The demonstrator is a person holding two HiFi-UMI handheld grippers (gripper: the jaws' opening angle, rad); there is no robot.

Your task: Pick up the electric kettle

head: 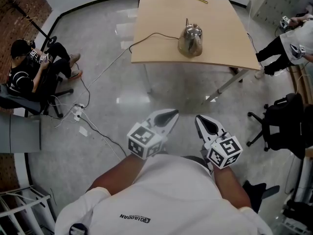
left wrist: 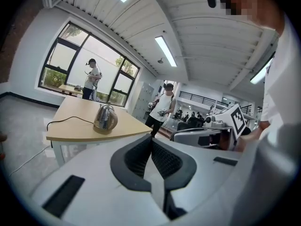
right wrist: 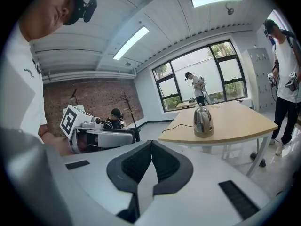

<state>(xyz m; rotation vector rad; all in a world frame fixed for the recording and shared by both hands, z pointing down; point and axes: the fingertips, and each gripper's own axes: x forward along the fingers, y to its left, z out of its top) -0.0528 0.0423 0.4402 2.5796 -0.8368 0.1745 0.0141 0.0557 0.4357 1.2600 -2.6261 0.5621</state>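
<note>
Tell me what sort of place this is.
Probably an office or lab workroom: a wooden table with an electric kettle, a wheeled office chair on a polished floor, and strip lights overhead.

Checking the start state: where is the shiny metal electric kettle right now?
Head view: the shiny metal electric kettle stands near the front edge of the light wooden table, its black cord trailing left.
</note>
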